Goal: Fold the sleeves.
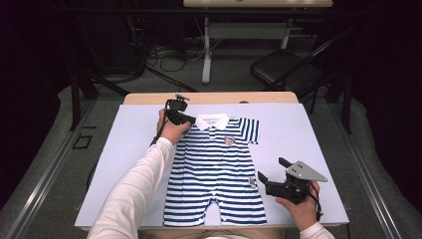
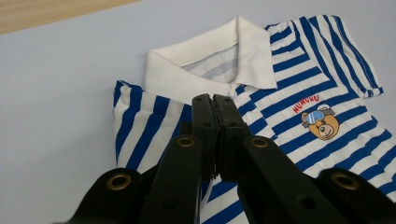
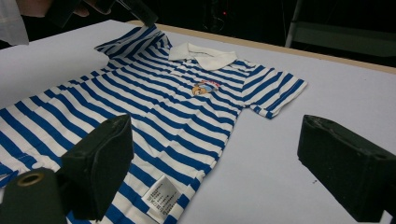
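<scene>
One striped romper (image 1: 215,169) on one counter (image 1: 308,134). One white collar (image 2: 205,60), two short sleeves, one bear badge (image 2: 321,123), one care label (image 3: 161,195). Two grippers: left gripper (image 1: 185,118), right gripper (image 1: 271,172). One chair (image 1: 286,67) beyond.

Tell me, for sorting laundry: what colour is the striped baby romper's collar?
White, plain, on the blue-and-white striped romper; the collar shows best in the left gripper view.

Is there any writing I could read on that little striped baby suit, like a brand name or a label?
"MUMUDU", or close to it: red letters arched over the bear badge on the chest of the striped romper; slightly blurred, so the spelling is uncertain.
Care label at the romper's side seam: printed lines, too small to read.
</scene>
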